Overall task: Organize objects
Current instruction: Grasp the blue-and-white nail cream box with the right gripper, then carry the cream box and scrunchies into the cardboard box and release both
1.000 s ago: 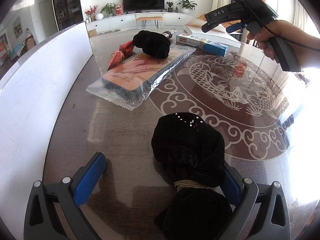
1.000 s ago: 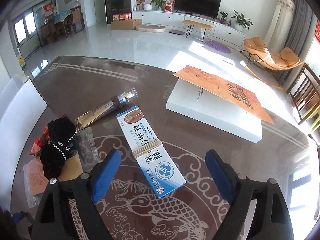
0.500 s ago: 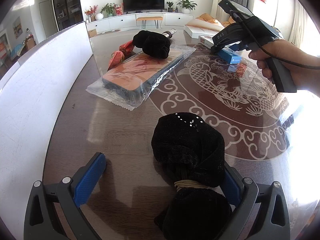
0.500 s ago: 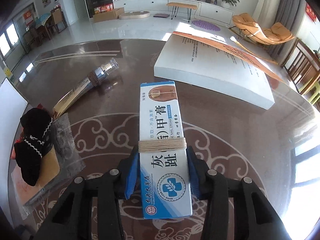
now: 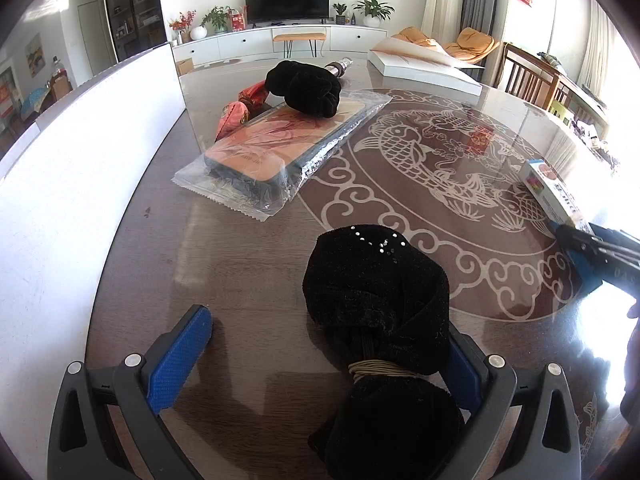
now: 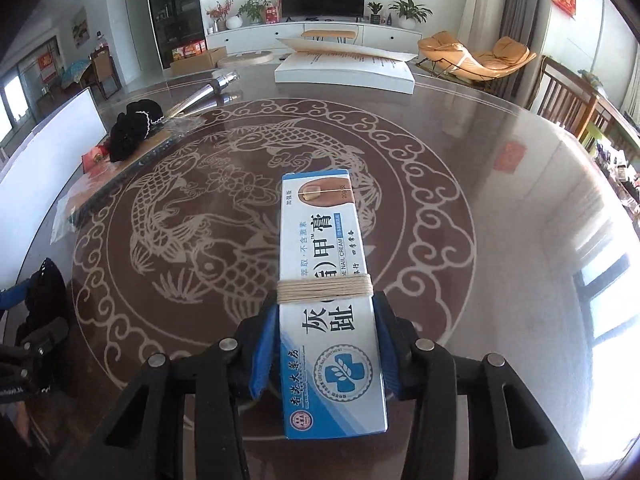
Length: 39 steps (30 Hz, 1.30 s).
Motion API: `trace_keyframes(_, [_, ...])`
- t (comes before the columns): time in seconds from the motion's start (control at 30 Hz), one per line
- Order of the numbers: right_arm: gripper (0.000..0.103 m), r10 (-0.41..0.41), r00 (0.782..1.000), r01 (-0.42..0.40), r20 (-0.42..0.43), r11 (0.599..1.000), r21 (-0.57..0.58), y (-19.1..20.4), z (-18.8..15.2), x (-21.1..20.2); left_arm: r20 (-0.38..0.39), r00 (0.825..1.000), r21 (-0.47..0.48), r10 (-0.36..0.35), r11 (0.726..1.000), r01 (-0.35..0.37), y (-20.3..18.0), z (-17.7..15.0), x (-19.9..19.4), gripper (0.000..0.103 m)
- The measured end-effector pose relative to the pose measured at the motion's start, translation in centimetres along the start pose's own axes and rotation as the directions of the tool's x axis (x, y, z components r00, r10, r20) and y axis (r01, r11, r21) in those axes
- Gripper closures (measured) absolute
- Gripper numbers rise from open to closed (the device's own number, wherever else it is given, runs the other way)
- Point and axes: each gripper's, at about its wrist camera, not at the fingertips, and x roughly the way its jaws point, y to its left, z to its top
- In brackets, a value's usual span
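2 black cloth bundles (image 5: 376, 280), 1 cream box (image 6: 330, 292), 1 book (image 6: 344, 68), 1 wrapped pkg (image 5: 280, 148).

The round, shiny brown tabletop (image 6: 500, 200) has pale fish and curls drawn on it. On it lie a big white book (image 6: 344, 72), a silver bottle (image 6: 208, 92), a flat orange pack in clear wrap (image 5: 276, 152), and a black cloth bundle (image 5: 376, 292).
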Motion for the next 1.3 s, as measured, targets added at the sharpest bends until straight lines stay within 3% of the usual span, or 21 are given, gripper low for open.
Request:
trace_keyframes(0.17, [0.054,0.035,0.999,-0.033,0.034,0.999,-0.039,3.0,-4.3,-2.6,0.000,1.000,0.000,0.000,1.000,0.000,0.0,0.0,0.0,0.000])
trace_keyframes(0.27, [0.018,0.032,0.999,-0.030,0.030,0.998,-0.062,4.0,-4.5,-2.3,0.000,1.000,0.000,0.000,1.000,0.000,0.0,0.0,0.0,0.000])
trace_keyframes(0.47, [0.000,0.042,0.999,-0.042,-0.003,0.997,-0.059,3.9,-4.2,-1.4,0.000,1.000,0.000,0.000,1.000,0.000,0.0,0.0,0.0,0.000])
trace_keyframes(1.3, [0.000,0.045,0.999,-0.045,-0.006,0.997,-0.056,3.8,-4.1,-1.1,0.000,1.000,0.000,0.000,1.000,0.000,0.0,0.0,0.1,0.000])
